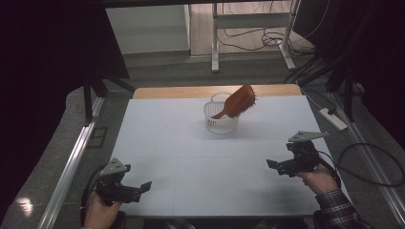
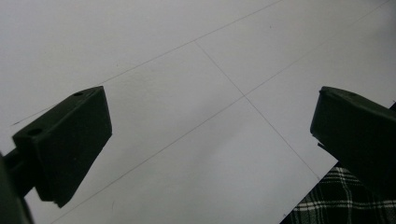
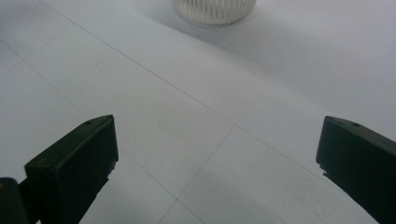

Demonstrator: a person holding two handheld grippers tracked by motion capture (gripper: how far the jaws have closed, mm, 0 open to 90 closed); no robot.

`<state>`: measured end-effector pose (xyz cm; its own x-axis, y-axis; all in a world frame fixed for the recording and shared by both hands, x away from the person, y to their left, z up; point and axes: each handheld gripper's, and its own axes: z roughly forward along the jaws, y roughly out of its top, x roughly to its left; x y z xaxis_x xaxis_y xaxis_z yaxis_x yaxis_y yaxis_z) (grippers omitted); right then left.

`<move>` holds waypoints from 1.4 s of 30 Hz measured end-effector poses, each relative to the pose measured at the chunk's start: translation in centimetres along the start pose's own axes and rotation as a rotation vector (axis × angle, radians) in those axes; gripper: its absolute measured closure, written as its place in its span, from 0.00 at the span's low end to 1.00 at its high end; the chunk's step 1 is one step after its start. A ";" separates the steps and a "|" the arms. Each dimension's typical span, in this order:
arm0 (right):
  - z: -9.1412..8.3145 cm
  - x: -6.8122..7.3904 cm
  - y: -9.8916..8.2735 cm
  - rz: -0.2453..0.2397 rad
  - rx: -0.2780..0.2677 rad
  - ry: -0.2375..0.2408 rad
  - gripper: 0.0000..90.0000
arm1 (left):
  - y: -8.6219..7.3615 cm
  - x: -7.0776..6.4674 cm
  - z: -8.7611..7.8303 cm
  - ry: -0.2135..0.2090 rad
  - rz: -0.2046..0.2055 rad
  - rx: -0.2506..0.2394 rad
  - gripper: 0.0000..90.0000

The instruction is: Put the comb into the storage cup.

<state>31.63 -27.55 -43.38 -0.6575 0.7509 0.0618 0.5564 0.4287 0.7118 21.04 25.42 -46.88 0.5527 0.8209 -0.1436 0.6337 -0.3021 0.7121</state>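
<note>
Brush (image 1: 240, 101) leans handle-down in the white basket (image 1: 220, 123), mid-tabletop (image 1: 167, 143), well apart from your left gripper (image 1: 128, 187) and right gripper (image 1: 282, 166), both jaws wide. Likely stiff and light; grip its paddle edges, avoiding bristles.

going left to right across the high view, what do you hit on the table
left gripper → white basket → brown hairbrush leaning in the basket with its head up and to the right → right gripper
</note>
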 end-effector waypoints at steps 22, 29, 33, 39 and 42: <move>-1.1 -0.6 -1.5 0.022 0.012 -0.029 0.00 | 0.0 0.0 0.0 0.002 0.002 0.002 0.00; -1.4 -0.8 -2.0 0.036 0.010 -0.037 0.00 | 0.0 0.0 0.0 0.003 0.001 0.002 0.00; -1.6 -0.9 -2.3 0.039 0.011 -0.042 0.00 | 0.0 0.0 0.0 0.002 0.000 0.001 0.00; -1.9 -1.0 -2.7 0.046 0.016 -0.055 0.00 | 0.0 0.0 0.0 0.003 -0.001 0.000 0.00; -2.2 -1.1 -3.0 0.050 0.016 -0.061 0.00 | 0.0 0.0 0.0 0.003 -0.001 0.000 0.00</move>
<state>29.52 -30.78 -44.05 -0.5966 0.8007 0.0544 0.5965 0.3972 0.6974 21.05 25.40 -46.86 0.5508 0.8224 -0.1423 0.6340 -0.3014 0.7122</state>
